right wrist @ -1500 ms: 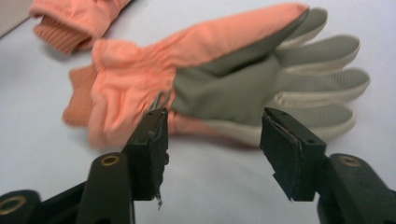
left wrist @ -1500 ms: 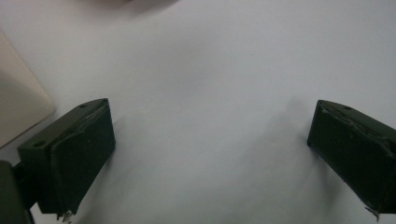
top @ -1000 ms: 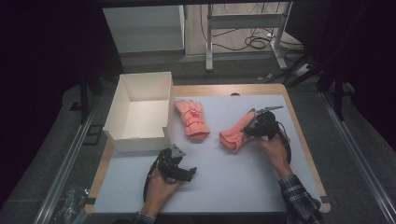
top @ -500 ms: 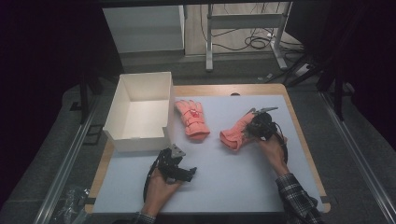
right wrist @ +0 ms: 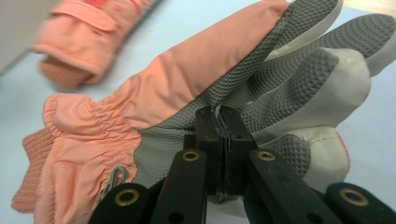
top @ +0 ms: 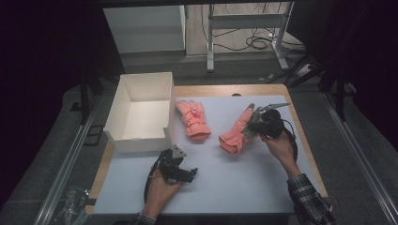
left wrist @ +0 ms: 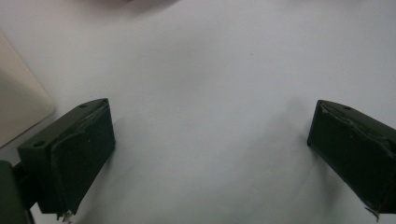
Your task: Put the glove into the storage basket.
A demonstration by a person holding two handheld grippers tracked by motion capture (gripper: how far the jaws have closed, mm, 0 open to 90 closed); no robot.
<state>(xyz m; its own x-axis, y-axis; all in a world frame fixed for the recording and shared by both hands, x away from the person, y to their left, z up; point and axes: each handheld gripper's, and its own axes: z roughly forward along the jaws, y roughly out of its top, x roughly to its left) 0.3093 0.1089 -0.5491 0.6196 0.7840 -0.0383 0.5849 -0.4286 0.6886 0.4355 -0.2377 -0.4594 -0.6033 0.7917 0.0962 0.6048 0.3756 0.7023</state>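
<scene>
Two salmon-pink gloves lie on the pale mat. The right glove (top: 236, 132) has a grey textured palm (right wrist: 299, 60). My right gripper (top: 256, 123) has just closed and is shut on it, its jaws pinching the palm fabric near the fingers (right wrist: 222, 115). The glove's finger end is lifted off the mat while its cuff (right wrist: 32, 177) hangs low. The other glove (top: 192, 119) lies flat beside the box, and its cuff (right wrist: 79, 32) is blurred at the upper left of the right gripper view. My left gripper (top: 181, 174) rests open on the mat (left wrist: 210, 154) with nothing between its jaws.
An open white box (top: 136, 143) stands at the table's left, its corner (left wrist: 18, 107) close to my left gripper. The wooden table edge (top: 309, 150) runs along the right. Cables and a stand lie on the floor beyond the table.
My right gripper has closed on the right glove and risen slightly, lifting its finger end. The left hand and the other glove have not moved.
</scene>
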